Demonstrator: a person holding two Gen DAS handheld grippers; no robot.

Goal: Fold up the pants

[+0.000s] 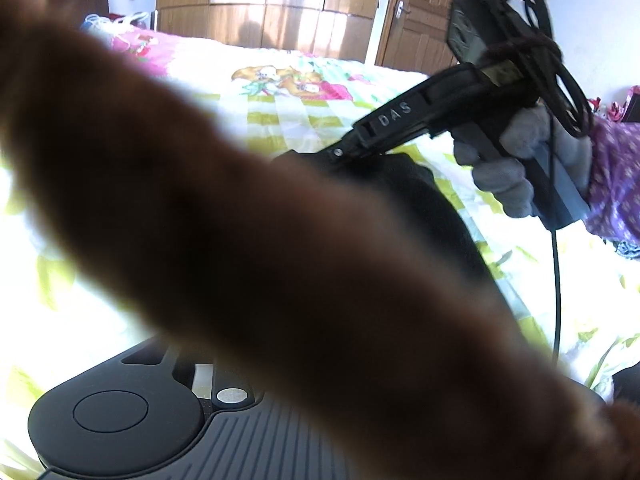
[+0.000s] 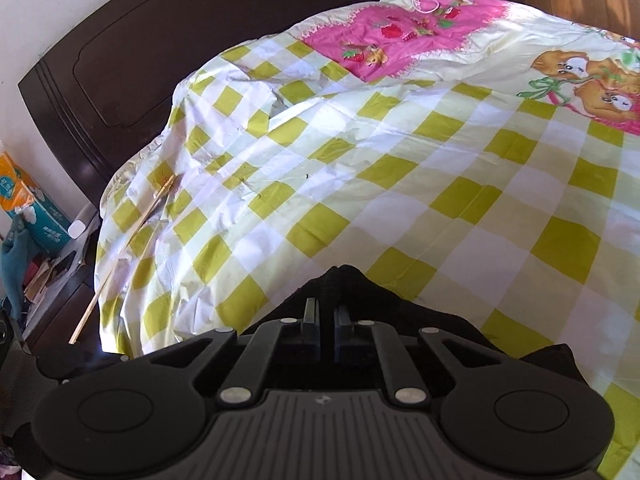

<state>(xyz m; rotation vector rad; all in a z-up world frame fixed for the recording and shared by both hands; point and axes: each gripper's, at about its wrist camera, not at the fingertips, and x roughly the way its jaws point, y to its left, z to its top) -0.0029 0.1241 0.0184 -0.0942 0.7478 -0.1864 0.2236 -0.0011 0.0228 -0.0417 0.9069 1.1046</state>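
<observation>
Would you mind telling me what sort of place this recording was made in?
Most likely a home bedroom. A bed with a checked yellow-green quilt fills the right wrist view, a dark wooden headboard stands at its end, and the left wrist view shows a wooden wardrobe beside a door.

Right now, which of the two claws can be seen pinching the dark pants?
The right claw: its fingers are closed on the pants. Blurry brown cloth hides the left claw's fingers.

A blurred brown band [image 1: 248, 240] close to the left wrist lens hides the left tongs' fingers entirely.
</observation>
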